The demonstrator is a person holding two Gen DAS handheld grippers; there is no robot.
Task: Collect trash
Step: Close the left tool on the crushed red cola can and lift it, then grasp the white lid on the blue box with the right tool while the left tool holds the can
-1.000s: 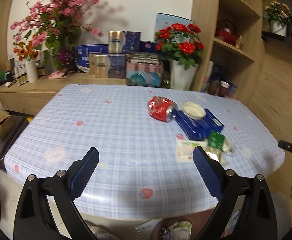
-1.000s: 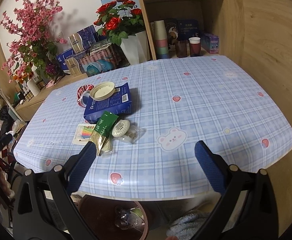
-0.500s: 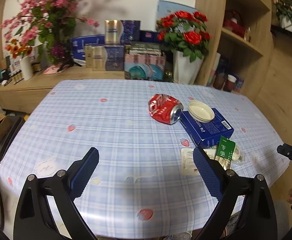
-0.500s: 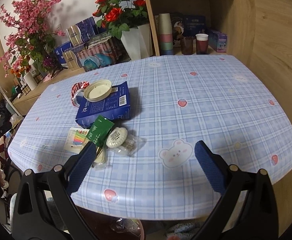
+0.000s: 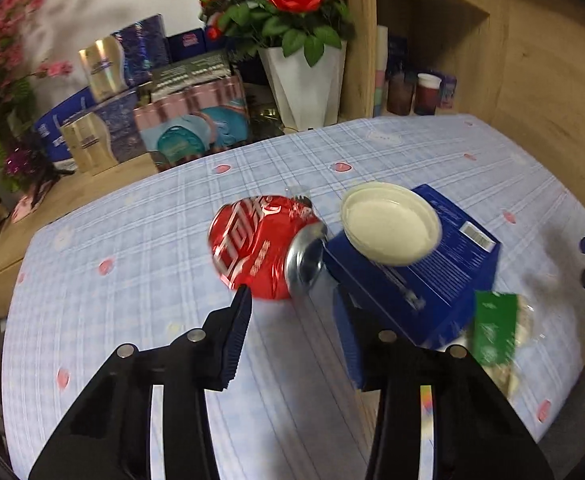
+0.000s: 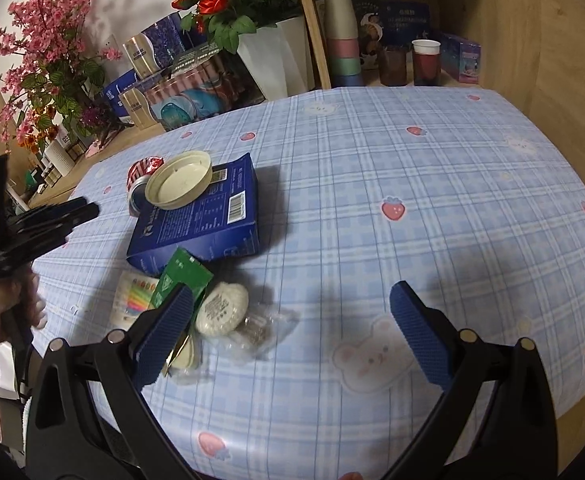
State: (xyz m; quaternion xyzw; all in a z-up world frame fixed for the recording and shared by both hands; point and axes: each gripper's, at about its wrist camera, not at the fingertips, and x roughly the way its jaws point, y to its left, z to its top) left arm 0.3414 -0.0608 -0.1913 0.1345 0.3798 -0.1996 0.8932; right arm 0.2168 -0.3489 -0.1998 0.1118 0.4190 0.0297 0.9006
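2 grippers work over the trash on the checked tablecloth (image 6: 372, 168). The left gripper (image 5: 292, 312) points steeply down with its jaws closing; nothing is between the pads yet, and the crushed red soda can (image 5: 260, 248) lies on its side just beyond the fingertips, its silver top turned toward the gripper. That narrowing probably sizes the jaws to the dented can, the likely first pick.

Just right of the can, touching or nearly so, lies a flat blue carton (image 5: 420, 264) with 1 cream plastic lid (image 5: 390, 228) resting upside down on its far end.

The right gripper (image 6: 292, 320) hangs wide open and grips nothing. Its left finger sits in front of the nearest litter: a green sachet (image 6: 180, 276), a round wrapped wafer (image 6: 222, 308) in clear plastic, and a card with rainbow stripes (image 6: 134, 300). The open stance suits these loose, flat pieces.

Farther off, beyond the table's far edge, stand a white vase of red roses (image 6: 276, 56) and boxed goods (image 5: 188, 120), apparently not trash.

No bin shows in either view.
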